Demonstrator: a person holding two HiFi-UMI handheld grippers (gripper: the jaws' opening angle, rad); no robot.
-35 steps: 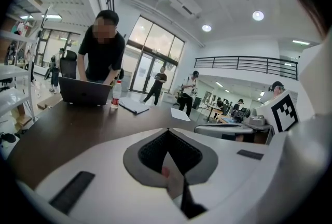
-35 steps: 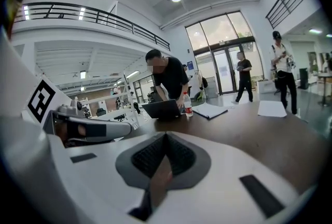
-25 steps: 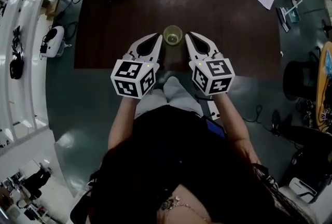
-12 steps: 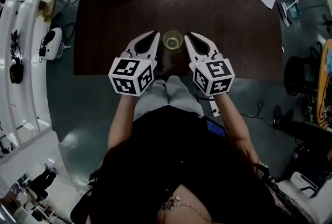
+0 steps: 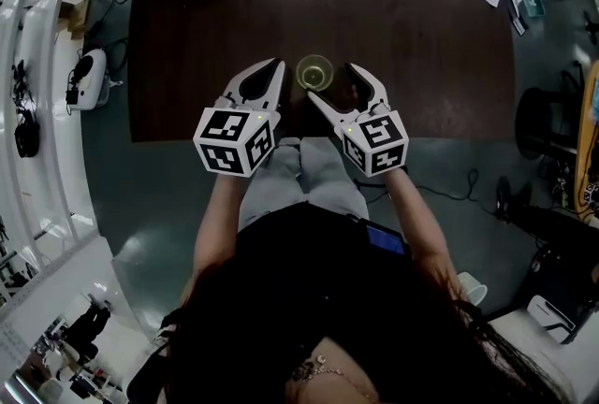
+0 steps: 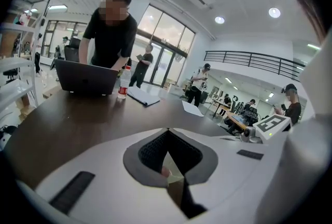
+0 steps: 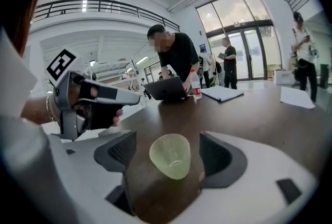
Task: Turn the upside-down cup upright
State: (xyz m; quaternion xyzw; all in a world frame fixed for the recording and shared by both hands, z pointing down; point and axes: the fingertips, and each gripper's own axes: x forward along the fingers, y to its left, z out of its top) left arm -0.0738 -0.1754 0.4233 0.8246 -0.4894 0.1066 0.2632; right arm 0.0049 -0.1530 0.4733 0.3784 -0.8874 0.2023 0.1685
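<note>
Head view: the small translucent pale-green plastic cup [image 5: 314,73] stands on the dark brown wooden table [image 5: 421,37], just above frame centre; your left gripper [image 5: 274,66] sits just to its left, jaws pressed together with nothing in them; your right gripper [image 5: 334,82] faces it from the lower right, jaws spread.

Left gripper view: the jaws meet tip to tip, empty; at upper left a dark open laptop [image 6: 85,77] and a clear bottle with a red label [image 6: 123,85] stand at the table's far side; what the bottle holds I cannot tell.

Right gripper view: your jaws have just been opening; the cup [image 7: 170,155] stands between them at frame centre, clear of both pads [image 7: 123,149]; nothing shows inside it through the wall; which end is up this view does not settle. Judge it light, thin-walled, smooth, and easy to crush or send skidding; take it gently across the side wall near mid-height, so you can roll it over.
</note>
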